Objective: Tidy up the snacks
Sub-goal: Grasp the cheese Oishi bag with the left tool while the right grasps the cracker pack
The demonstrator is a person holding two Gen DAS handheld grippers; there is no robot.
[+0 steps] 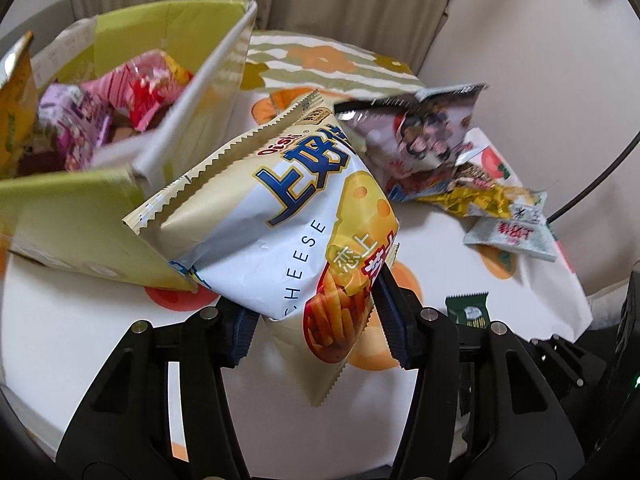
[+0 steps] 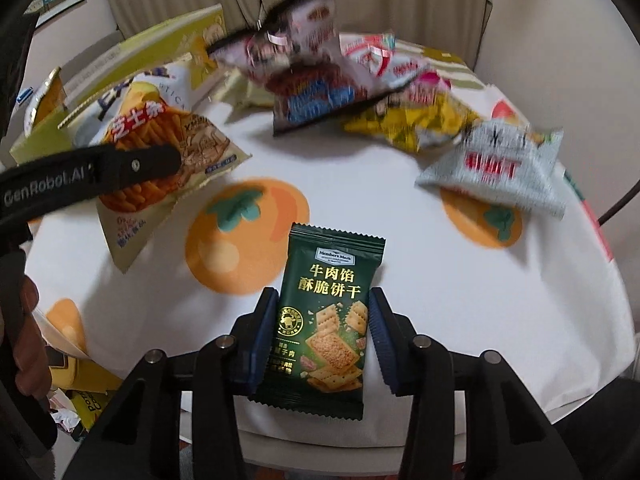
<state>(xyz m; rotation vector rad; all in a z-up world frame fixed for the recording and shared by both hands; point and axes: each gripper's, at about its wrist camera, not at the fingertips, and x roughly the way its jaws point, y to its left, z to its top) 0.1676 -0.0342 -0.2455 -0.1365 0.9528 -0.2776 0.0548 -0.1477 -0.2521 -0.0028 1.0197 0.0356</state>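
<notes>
My left gripper (image 1: 316, 312) is shut on a white and yellow cheese stick bag (image 1: 280, 220) and holds it above the table beside the green cardboard box (image 1: 80, 216). The bag also shows in the right wrist view (image 2: 160, 152), with the left gripper's finger across it. My right gripper (image 2: 320, 344) has its jaws on both sides of a dark green cracker packet (image 2: 328, 320) that lies flat on the table. The pads touch or nearly touch the packet's edges. The packet also shows in the left wrist view (image 1: 468, 308).
The box holds several pink, purple and yellow snack packs (image 1: 100, 120). More snack bags lie in a pile at the far side of the table (image 2: 360, 92), with a grey and white pack (image 2: 496, 164) to the right. The tablecloth (image 2: 460, 300) has orange fruit prints.
</notes>
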